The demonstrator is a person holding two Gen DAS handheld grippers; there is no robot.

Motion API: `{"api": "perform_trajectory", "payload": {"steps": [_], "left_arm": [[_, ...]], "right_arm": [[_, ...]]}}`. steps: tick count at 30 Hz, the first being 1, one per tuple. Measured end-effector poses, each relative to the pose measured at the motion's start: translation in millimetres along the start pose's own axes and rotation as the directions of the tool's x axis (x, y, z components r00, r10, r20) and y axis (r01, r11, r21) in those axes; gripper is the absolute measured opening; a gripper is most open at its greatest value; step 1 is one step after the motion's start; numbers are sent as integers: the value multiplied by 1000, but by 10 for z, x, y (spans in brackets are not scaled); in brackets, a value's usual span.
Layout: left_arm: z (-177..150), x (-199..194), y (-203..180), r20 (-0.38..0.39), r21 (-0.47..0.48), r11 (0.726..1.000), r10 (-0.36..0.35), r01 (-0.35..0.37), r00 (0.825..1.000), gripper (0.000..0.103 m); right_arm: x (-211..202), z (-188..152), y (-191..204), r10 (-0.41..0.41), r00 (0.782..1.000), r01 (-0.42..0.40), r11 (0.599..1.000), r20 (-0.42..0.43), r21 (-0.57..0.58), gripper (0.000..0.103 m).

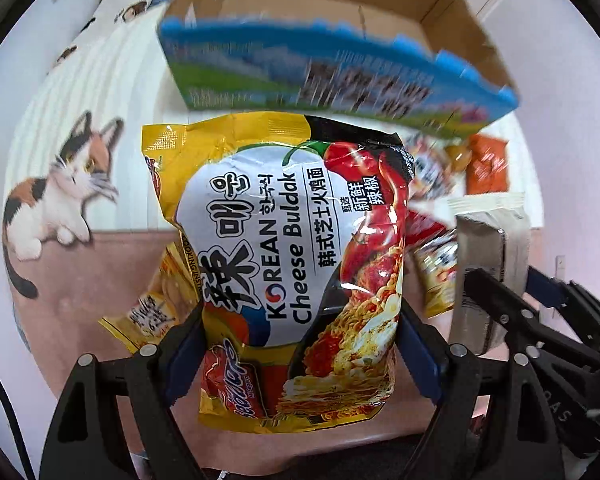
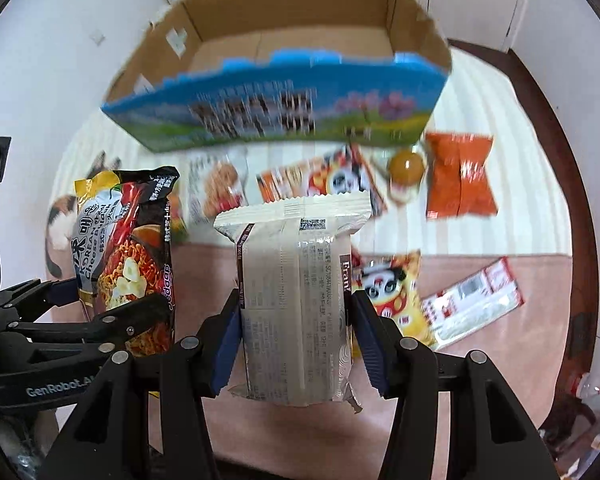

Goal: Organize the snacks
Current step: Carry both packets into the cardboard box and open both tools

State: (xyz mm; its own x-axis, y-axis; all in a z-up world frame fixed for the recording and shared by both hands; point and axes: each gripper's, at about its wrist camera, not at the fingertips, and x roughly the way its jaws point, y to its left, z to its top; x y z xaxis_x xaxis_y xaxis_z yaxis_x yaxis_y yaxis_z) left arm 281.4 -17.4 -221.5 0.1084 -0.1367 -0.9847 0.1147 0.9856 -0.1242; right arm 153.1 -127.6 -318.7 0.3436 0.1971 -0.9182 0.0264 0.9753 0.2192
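A: Status on the snacks?

B: Left gripper (image 1: 300,344) has its jaws clamped on a yellow noodle pack (image 1: 296,248), held off the surface. Glossy film, white oval panel, red chilli and noodle photo. It reads "KOREAN Cheese Buldak", plus Korean and Chinese characters.

A: Right side?

B: Right gripper (image 2: 296,344) has its jaws clenched on a pale beige packet (image 2: 296,300), back face to the camera. Serrated top edge, centre seam, dense small print, a QR code near the top. Only "Fran" is legible on a brown side strip; the rest is too small to read.

A: Both packs up in the air?

B: Yes, side by side, noodle pack to the left of the beige packet in the right wrist view. "GenRobot.AI" is printed on the left gripper's body.

A: Where's the box?

B: An open cardboard box (image 2: 300,52) sits beyond both packs. Plain brown inside, blue and green printed front wall with blurred, unreadable dark text.

A: What's loose?

B: All on a mat (image 1: 100,264), striped cream above and pink below, with a calico cat print (image 1: 60,200): an orange bag (image 2: 460,176), a brown ball-shaped snack (image 2: 406,166), two panda-print packets, one beside the ball (image 2: 340,180) and one just right of the beige packet (image 2: 392,296), and a red-and-clear wrapper (image 2: 476,300). Their labels are blurred.
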Motion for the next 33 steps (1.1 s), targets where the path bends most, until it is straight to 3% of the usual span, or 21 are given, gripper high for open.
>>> {"api": "perform_trajectory", "payload": {"steps": [5,10,16,19,24,28,33], "left_arm": [[140,-387,-116,66,3,999,-48,48,997,85],[497,-806,-90,151,16,996,-87,85,985,85],[1308,-897,-72,203,17,996,-88,87,975,86],[1768,-739,-81,175,17,997,-76,74,982,86],[2512,-176,59,65,-17,995,-98,99,993,86],[2906,290,137,-22,-32,993,-117,116,993,86],[3182,628,122,-74,-35,994,-104,102,992,86]], "right_arm": [[-29,202,24,57,997,-59,998,52,26,55],[-309,584,-18,123,986,-128,991,116,37,55],[-472,1364,-117,147,967,-158,987,210,37,55],[-343,1791,-155,142,965,-152,988,222,32,55],[202,2458,-257,116,978,-127,991,173,52,55],[644,2854,-329,107,987,-112,993,120,43,55],[1063,3208,-378,95,993,-97,995,67,22,56]]}}
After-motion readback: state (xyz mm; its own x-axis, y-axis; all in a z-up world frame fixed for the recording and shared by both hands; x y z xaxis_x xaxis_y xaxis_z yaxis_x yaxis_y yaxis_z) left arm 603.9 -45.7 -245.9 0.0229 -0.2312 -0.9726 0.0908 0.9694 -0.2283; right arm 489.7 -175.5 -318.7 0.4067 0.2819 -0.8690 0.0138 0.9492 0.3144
